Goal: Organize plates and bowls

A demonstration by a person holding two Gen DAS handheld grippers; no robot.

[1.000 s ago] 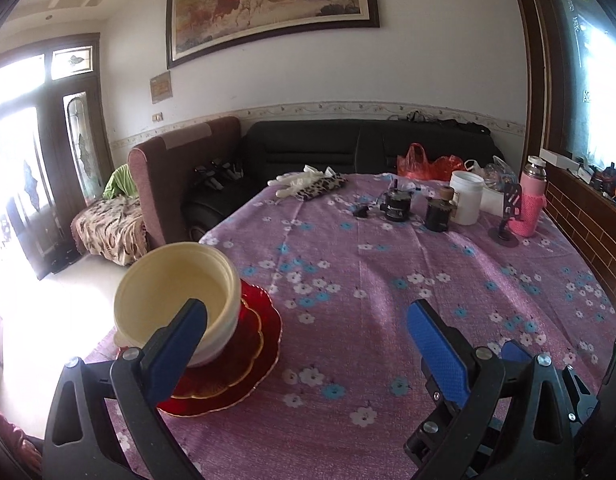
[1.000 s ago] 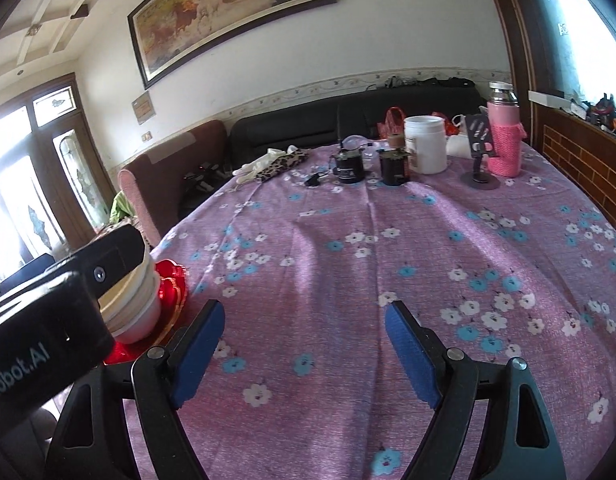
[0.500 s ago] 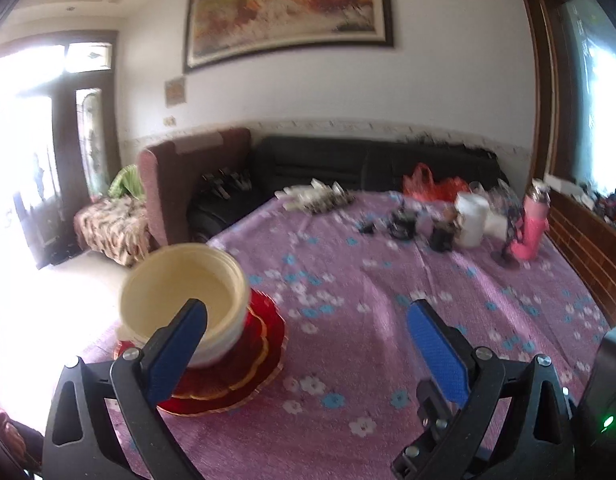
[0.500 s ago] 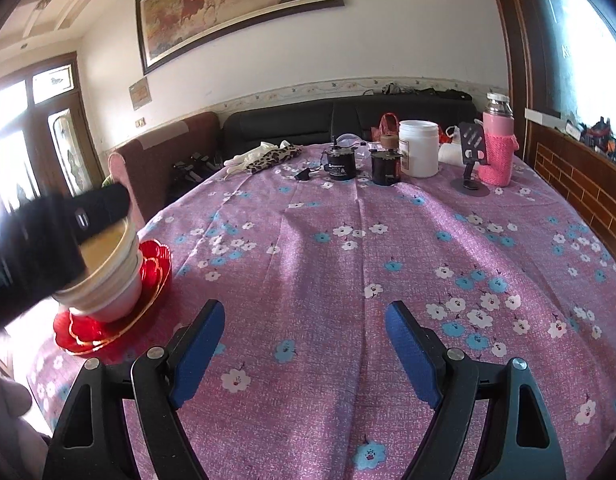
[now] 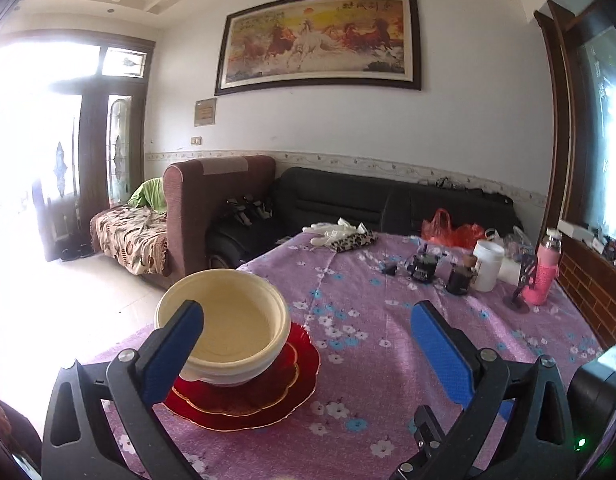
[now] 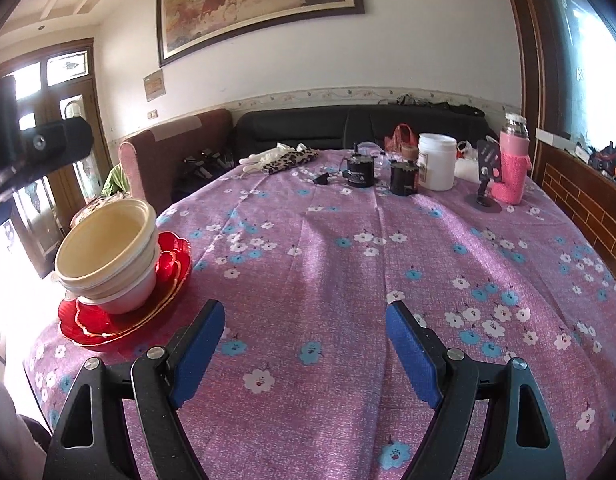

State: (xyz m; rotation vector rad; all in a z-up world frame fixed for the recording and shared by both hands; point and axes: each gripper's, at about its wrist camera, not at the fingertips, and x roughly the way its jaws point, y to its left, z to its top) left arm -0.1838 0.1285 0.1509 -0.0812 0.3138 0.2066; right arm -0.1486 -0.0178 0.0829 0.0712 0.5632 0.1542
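Cream bowls (image 6: 108,248) sit nested in a stack on red scalloped plates (image 6: 120,320) near the table's front left corner. The stack also shows in the left wrist view, bowls (image 5: 236,328) on plates (image 5: 268,396). My left gripper (image 5: 304,340) is open and empty, raised above the table with its left finger in front of the bowls. My right gripper (image 6: 304,348) is open and empty over the tablecloth, to the right of the stack.
The purple flowered tablecloth (image 6: 348,260) covers the table. At the far end stand a white jar (image 6: 436,160), two black containers (image 6: 404,178), a pink bottle (image 6: 512,164), a phone stand (image 6: 486,184) and gloves (image 6: 276,156). Sofas stand behind.
The left gripper has risen and pulled back from the bowl stack, so it now views the bowls from higher up. The right gripper has barely moved.
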